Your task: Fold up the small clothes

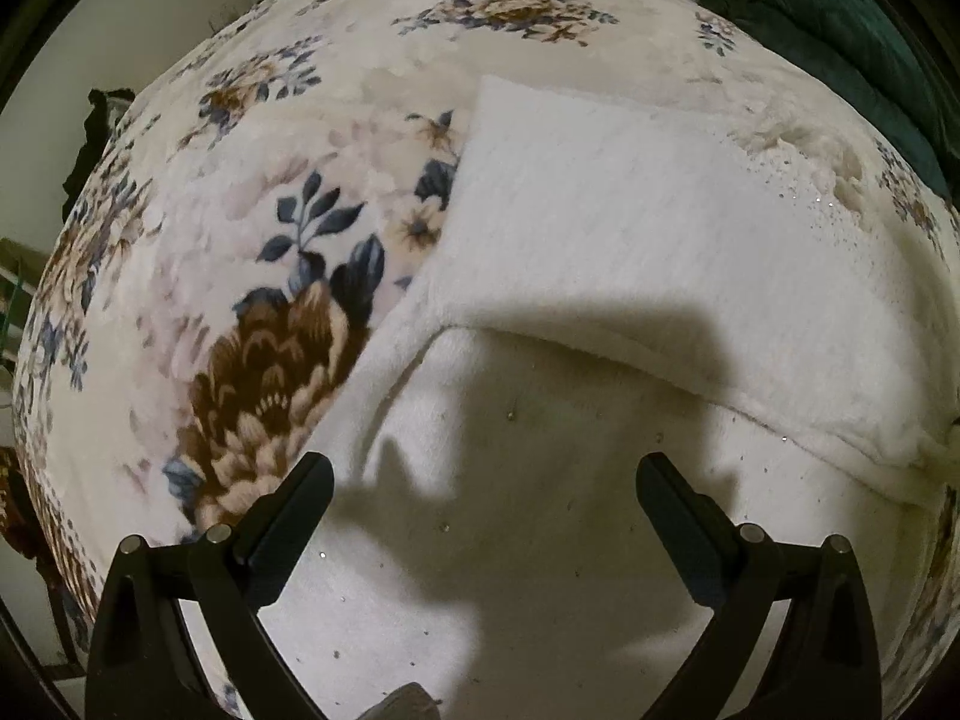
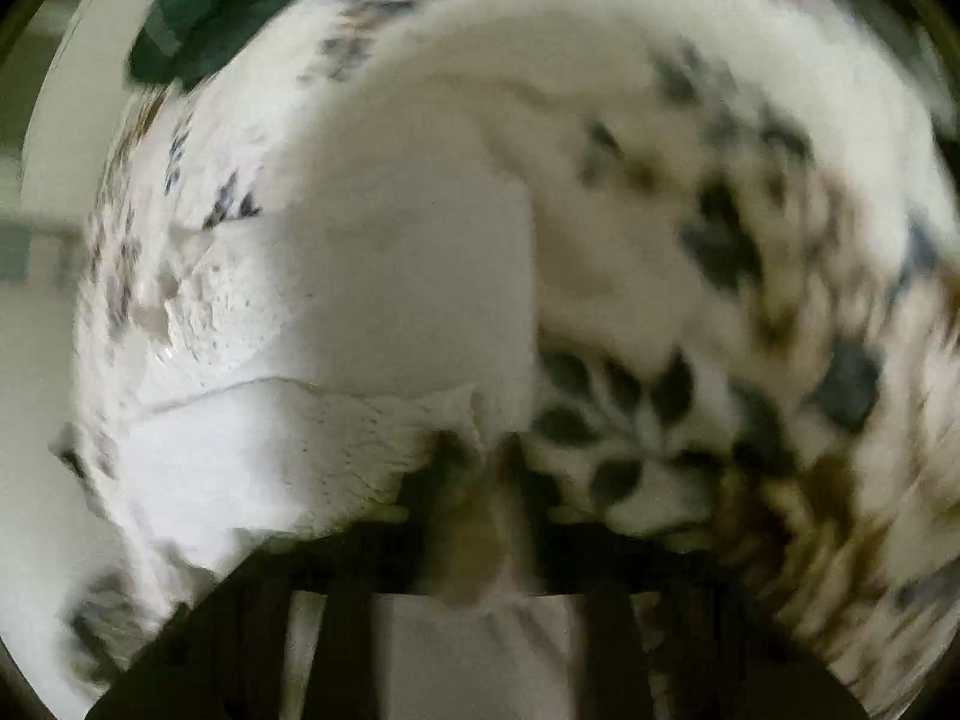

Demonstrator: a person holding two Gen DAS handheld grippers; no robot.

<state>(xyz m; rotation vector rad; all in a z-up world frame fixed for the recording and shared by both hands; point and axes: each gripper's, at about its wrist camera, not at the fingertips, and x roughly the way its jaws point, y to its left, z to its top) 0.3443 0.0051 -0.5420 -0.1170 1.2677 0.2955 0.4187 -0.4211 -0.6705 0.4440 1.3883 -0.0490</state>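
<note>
Garment [image 1: 600, 252] lies white on the floral blanket [image 1: 252, 276], partly folded. Left gripper [image 1: 485, 480] hovers, jaws wide, empty — right gripper [image 2: 480, 450], blurred, pinches its near edge. Next, likely: carry that edge across.

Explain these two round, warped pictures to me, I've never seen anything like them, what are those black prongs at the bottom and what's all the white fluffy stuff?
Each picture comes from a wide-angle camera mounted on a hand-held gripping tool, one in each of a person's hands, looking down along its two black fingers. That lens bends everything into a ball shape.

The sharp picture is the left tool's. The left gripper is open and holds nothing; it hangs over a white fleecy garment with one part folded over. The garment lies on a cream plush blanket printed with brown and blue flowers. A dark green cloth sits at the far edge.

The blurred picture is the right tool's, smeared by motion. The right gripper has its fingers nearly together at the white garment's edge; whether they pinch it is too blurred to tell.
</note>
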